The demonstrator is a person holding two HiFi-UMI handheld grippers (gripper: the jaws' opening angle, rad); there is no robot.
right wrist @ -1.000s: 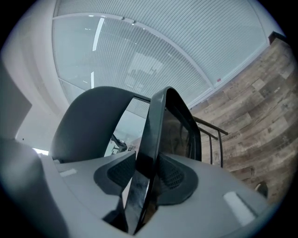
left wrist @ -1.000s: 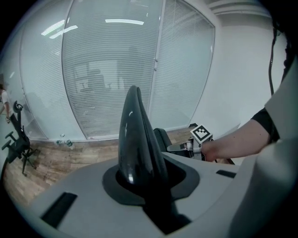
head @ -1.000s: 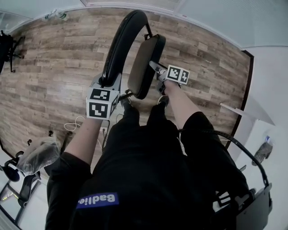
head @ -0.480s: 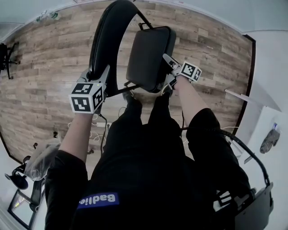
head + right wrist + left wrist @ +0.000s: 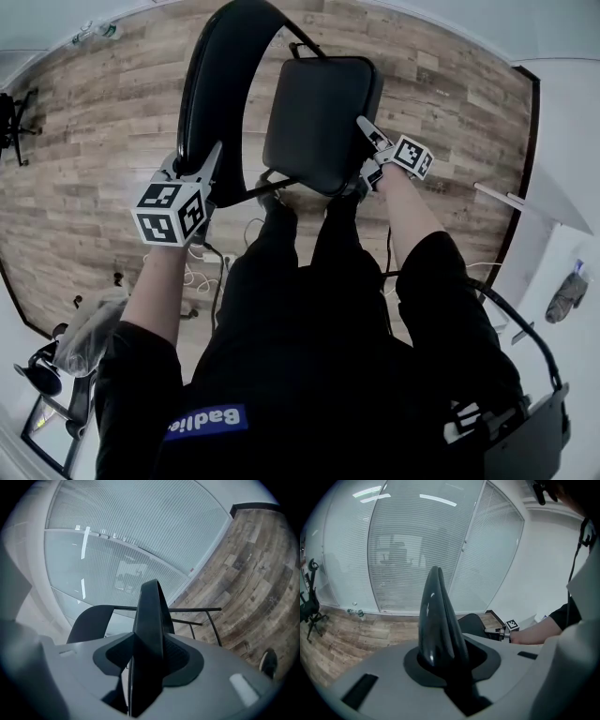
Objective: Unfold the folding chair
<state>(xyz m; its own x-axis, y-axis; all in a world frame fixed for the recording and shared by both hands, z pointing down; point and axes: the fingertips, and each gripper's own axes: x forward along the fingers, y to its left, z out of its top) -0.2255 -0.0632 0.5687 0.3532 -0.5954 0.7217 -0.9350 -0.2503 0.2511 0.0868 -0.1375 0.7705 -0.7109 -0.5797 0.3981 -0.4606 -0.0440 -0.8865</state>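
A black folding chair stands in front of me on the wood floor. In the head view its curved backrest (image 5: 220,75) rises at the left and its padded seat (image 5: 319,112) lies nearly flat to the right. My left gripper (image 5: 202,164) is shut on the backrest's lower edge. The left gripper view shows that glossy backrest (image 5: 438,616) clamped between the jaws of the left gripper (image 5: 443,656). My right gripper (image 5: 364,141) holds the seat's right edge. In the right gripper view the seat edge (image 5: 150,616) fills the gap of the right gripper (image 5: 147,656), whose jaws are opening.
The chair's thin metal frame tubes (image 5: 197,616) run behind the seat. My legs and shoes (image 5: 281,211) stand just under its near edge. Cables (image 5: 202,262) lie on the floor at the left. An office chair (image 5: 14,112) and a white desk (image 5: 562,244) flank the room.
The seat has swung down from nearly edge-on to almost flat. My right gripper went right and down with it. The left gripper slid a little down and left on the backrest.
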